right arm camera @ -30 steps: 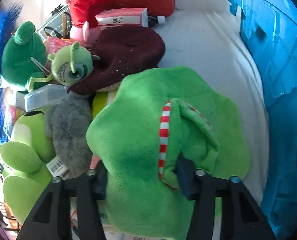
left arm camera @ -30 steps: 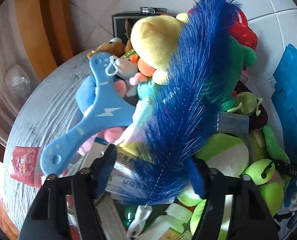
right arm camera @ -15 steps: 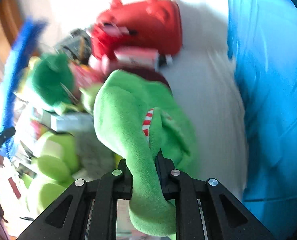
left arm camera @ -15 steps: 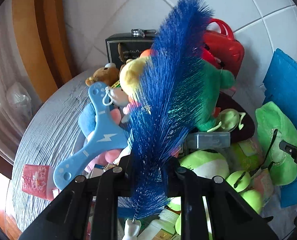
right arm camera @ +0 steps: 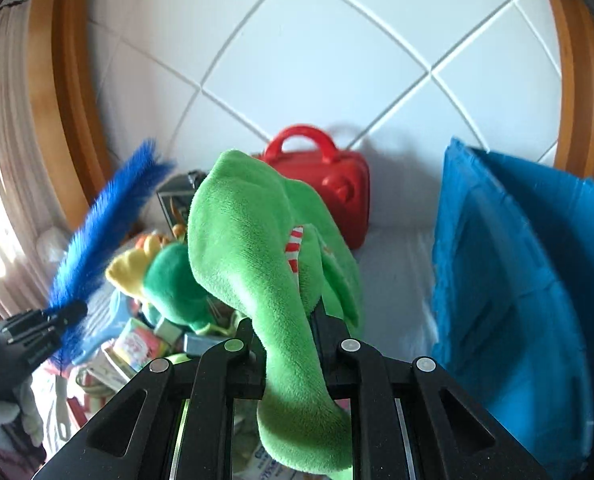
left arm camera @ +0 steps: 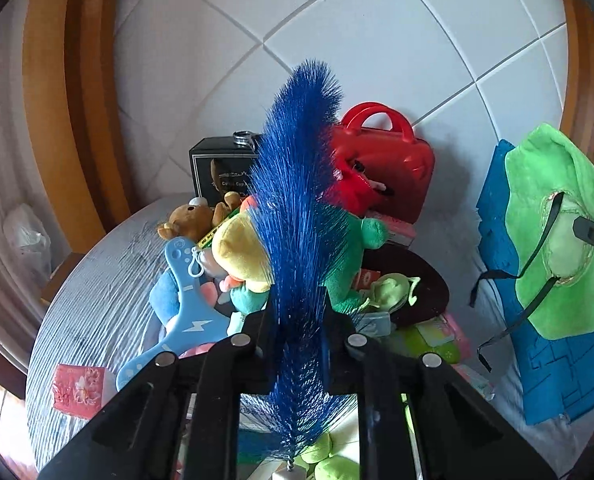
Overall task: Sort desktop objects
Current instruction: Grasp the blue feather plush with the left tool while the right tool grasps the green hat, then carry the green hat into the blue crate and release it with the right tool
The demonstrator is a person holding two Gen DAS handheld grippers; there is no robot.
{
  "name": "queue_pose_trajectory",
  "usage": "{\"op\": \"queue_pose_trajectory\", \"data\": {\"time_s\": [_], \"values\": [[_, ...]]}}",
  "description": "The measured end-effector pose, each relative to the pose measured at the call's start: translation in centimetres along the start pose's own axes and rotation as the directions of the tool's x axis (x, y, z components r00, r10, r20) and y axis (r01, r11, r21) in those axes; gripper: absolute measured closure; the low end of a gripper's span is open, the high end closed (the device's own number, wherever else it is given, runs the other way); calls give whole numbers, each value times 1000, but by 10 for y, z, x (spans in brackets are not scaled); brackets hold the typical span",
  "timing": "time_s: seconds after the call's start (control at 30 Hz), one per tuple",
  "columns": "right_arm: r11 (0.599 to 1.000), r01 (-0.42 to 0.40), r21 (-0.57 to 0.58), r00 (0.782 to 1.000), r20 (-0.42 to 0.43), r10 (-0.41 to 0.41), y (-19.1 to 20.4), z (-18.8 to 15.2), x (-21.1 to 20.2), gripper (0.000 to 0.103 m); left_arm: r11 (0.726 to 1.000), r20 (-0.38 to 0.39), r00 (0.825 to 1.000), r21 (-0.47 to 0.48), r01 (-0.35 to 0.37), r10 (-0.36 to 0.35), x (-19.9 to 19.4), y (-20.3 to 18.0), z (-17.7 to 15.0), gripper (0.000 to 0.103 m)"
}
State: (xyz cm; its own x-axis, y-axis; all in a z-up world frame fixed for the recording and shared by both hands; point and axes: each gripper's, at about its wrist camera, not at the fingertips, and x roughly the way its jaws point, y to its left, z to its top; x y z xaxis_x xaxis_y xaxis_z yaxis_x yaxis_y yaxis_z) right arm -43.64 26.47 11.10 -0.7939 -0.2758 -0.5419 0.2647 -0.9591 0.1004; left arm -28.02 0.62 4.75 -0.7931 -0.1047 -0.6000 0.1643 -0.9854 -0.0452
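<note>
- Blue feather duster is clamped in my left gripper, standing upright in front of the red case.
- Green plush cloth is pinched in my right gripper, lifted left of the blue bin, with the red case behind it.

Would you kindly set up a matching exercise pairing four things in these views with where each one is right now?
Things:
1. blue feather
2. green plush
3. red case
4. blue bin

Places:
A. against the tiled wall
B. clamped in the right gripper
C. clamped in the left gripper
D. at the table's right side

Pairs: 1-C, 2-B, 3-A, 4-D
</note>
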Motion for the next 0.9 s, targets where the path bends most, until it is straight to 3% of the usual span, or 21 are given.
{"op": "queue_pose_trajectory", "data": {"time_s": [0.27,0.5,0.67,0.9], "values": [[999,40,14,991,131,-42,-13,34,-69,88,997,121,991,52,49,-55,-44,-29,28,88],[993,111,35,962,246,-116,-50,72,-143,88,980,207,963,135,149,-175,-84,-105,72,88],[980,189,56,939,281,-197,-93,101,-189,88,944,225,924,194,268,-308,-111,-192,107,88],[943,325,77,902,276,-333,-178,114,-237,88,861,185,854,264,434,-487,-137,-335,144,88]]}}
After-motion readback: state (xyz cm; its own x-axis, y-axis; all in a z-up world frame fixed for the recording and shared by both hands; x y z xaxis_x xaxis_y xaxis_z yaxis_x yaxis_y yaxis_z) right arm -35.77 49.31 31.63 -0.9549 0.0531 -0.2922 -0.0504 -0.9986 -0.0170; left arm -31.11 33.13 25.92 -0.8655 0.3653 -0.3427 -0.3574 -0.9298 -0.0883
